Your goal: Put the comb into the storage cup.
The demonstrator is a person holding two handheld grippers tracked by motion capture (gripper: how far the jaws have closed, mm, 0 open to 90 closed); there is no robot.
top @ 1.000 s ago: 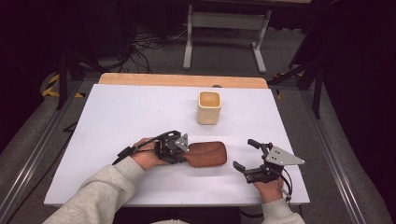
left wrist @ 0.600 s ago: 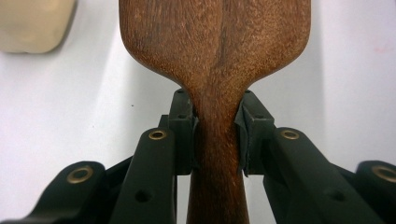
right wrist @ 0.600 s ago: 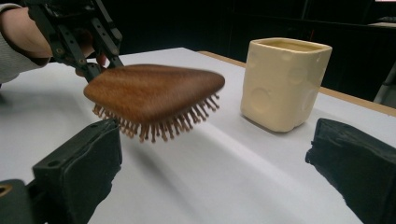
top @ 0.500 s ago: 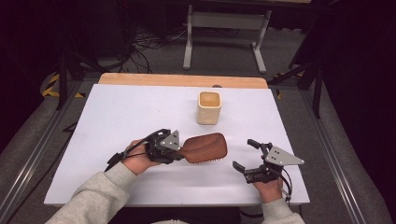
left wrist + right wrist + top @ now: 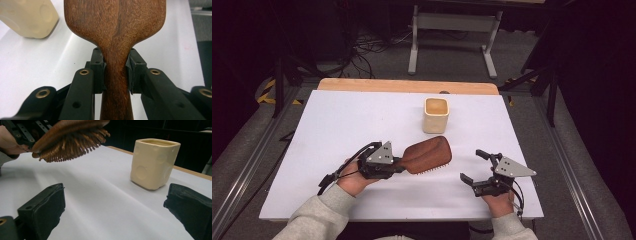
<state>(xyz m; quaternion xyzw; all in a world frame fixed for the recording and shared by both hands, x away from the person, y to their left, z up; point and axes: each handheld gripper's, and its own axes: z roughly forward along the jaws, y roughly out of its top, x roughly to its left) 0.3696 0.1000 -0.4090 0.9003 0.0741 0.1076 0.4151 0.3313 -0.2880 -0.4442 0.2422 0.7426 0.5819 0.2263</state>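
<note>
Nearest the person, the right gripper (image 5: 475, 169) rested on the white bench (image 5: 337, 125) with its fingers (image 5: 42, 207) spread wide apart and nothing between them. Across from it, the left gripper (image 5: 398, 165) had its fingers (image 5: 98, 71) clamped on the narrow neck of the wooden hairbrush (image 5: 428, 155), one on each side of the handle, as the left gripper view showed plainly. The brush head stood out ahead of those fingers, lifted clear of the bench with its bristles (image 5: 75, 143) pointing down and its far end raised. Just beyond the tip of the brush head, farther from both grippers, stood the cream cup (image 5: 435, 114), upright and open at the top, apart from the brush and from either pair of fingers. The step in hand looked like carrying the brush toward the cup, probably to stand it inside. The next move would likely call for raising the brush higher, turning it so one end pointed down over the cup's mouth, and lowering it in without knocking the cup, which the free right gripper might need to steady.
</note>
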